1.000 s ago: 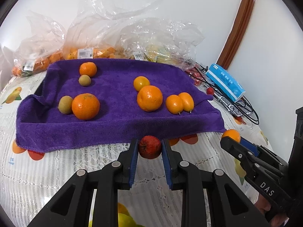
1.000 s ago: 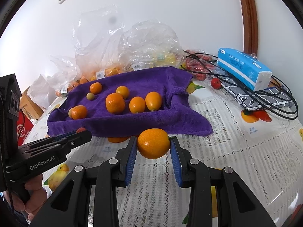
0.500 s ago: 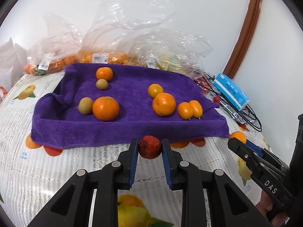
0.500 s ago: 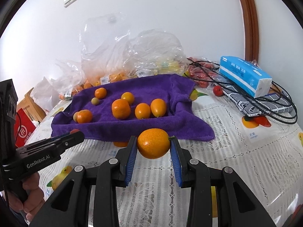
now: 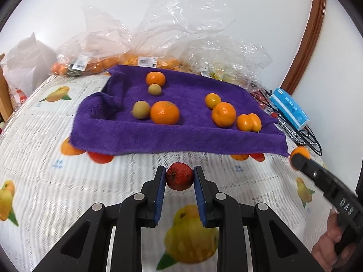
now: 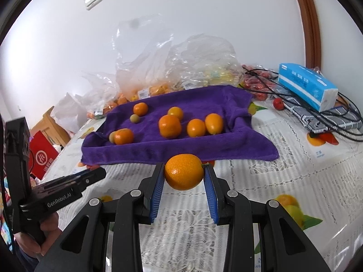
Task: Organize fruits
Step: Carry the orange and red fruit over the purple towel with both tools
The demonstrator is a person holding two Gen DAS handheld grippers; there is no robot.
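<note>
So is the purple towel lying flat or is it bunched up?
Mostly spread flat under the fruit, but the purple towel is bunched into a fold at its left corner.

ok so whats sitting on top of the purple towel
On the purple fleece towel lie six orange citrus fruits, including a large round mandarin, and two small greenish-tan round fruits. What the towel covers is hidden, except printed fruit on the tablecloth peeking out at its front edge.

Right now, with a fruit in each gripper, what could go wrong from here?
1. The small red fruit sits at the very tips of the left gripper; it may slip out.
2. Setting the orange from the right gripper among the kumquats could nudge them; round fruit might roll.
3. The purple towel is rumpled at its edge, giving uneven footing.
</note>
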